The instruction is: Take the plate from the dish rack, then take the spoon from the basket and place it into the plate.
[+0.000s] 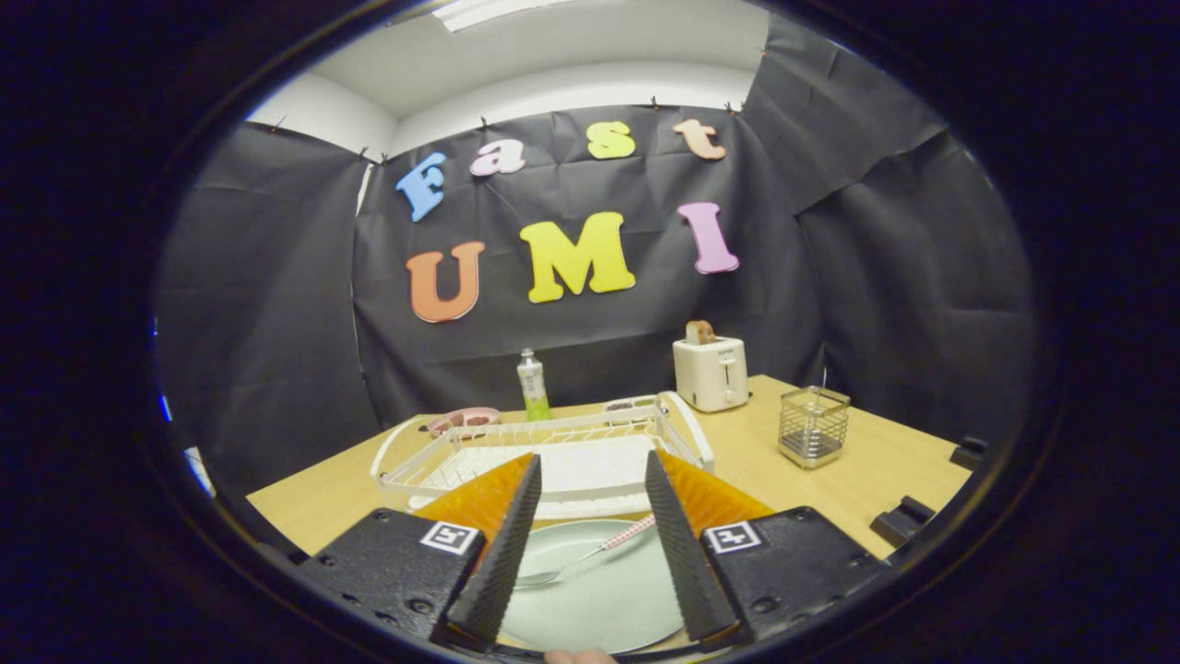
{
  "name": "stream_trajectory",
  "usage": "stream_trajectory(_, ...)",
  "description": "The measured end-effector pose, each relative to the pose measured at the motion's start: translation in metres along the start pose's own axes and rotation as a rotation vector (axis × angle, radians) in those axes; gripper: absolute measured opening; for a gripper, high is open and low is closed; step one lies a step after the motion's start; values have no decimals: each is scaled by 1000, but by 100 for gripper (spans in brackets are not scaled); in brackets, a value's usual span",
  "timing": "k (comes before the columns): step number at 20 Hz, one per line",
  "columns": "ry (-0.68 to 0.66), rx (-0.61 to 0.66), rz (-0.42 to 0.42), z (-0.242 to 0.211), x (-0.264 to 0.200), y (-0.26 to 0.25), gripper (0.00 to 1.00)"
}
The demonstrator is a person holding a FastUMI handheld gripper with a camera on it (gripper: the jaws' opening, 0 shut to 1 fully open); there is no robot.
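While the jaws (590, 544) hang spread apart over the near edge of the pale wooden tabletop (885, 470), they grip nothing; their two ridged, wedge-shaped fingers (502, 544) slant outward toward me from narrow tips, each rooted in a blocky housing that carries a small square marker. The device sits level and points straight ahead at the booth wall, tilted slightly downward.

Between and below the fingers lies the round, smooth, pale green plate (599, 599), flat on the tabletop. Inside it rests the metal spoon with a pink checked handle (590, 555), its shiny bowl toward the left finger and its handle slanting up to the right finger; neither finger touches it.

Just beyond the fingertips stands the white wire dish rack (553, 443), an open lattice of thin rods with curved loop handles at both ends and a flat white tray beneath. Behind the rack sit a shallow pink dish (464, 420), a slim clear plastic bottle holding green liquid (532, 385) and a small bowl whose contents I cannot make out. To the right stands a boxy cream toaster with a slice of bread poking out (710, 369), and nearer, well apart from the rack, a square wire-mesh basket (813, 426) of silvery metal.
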State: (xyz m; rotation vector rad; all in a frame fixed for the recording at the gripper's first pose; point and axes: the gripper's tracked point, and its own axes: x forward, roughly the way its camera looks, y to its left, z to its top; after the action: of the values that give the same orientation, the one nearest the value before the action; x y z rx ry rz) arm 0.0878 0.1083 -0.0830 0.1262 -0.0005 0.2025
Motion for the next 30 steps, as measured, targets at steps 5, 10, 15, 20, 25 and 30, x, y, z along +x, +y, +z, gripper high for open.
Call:
stream_trajectory(5,7,6,33,32,-32,-17,100)
stream_trajectory(10,41,57,16,52,-70,-47,100)
stream_trajectory(15,9,26,-6,81,-97,-71,100)
stream_trajectory(20,-48,-26,-46,95,-116,-78,100)
stream_trajectory(25,-59,-59,-17,101,-128,-70,100)
stream_trajectory(30,-64,-61,-15,102,-133,-68,100)
